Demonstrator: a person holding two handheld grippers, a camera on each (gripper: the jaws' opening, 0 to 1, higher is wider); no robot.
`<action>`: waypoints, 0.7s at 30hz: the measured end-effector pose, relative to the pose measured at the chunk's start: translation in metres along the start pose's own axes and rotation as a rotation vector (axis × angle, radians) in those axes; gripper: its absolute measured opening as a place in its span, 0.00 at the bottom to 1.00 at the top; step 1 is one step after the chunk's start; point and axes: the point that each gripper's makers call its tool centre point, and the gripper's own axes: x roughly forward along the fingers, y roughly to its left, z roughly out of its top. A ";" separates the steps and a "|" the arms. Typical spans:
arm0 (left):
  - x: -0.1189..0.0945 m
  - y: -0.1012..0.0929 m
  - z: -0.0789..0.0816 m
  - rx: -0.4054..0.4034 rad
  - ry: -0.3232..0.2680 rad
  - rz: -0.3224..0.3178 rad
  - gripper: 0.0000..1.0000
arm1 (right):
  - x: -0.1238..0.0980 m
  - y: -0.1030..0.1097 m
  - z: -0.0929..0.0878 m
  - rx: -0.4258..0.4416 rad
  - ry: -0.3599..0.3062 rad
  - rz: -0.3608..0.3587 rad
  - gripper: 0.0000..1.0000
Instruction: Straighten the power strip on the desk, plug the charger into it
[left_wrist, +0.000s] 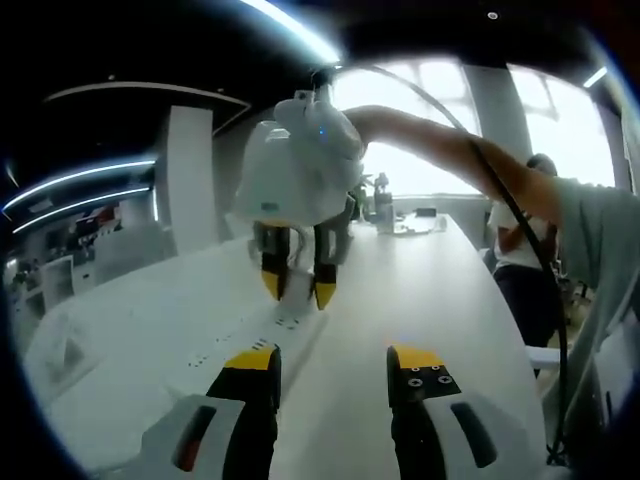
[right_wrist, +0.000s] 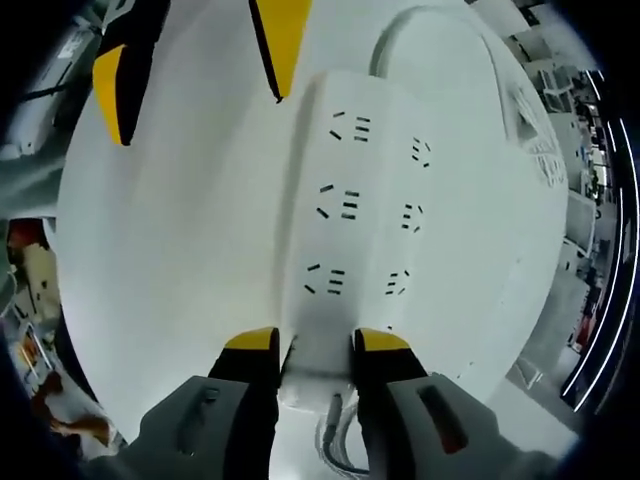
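While on white desk (right_wrist: 150, 250), pwr strip (right_wrist: 370, 200) end between right gripper (right_wrist: 315, 345) fingers.

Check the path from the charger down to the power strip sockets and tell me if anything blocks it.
Nothing visible blocks it. The right gripper holds the white charger above the power strip, whose socket rows lie bare. The left gripper's yellow tips sit at the strip's far end, off the sockets.

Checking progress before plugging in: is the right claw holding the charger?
Yes, the right claw is closed on the white charger, just above the power strip.
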 end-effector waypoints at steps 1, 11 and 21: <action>0.000 0.000 0.000 0.000 0.002 0.000 0.44 | 0.000 0.000 0.000 0.003 -0.004 -0.005 0.28; 0.003 -0.001 -0.003 0.003 0.011 0.002 0.44 | -0.018 -0.007 0.000 0.018 -0.110 -0.110 0.27; 0.003 -0.001 -0.004 0.003 0.011 0.000 0.44 | -0.026 -0.008 -0.006 0.072 -0.121 -0.154 0.26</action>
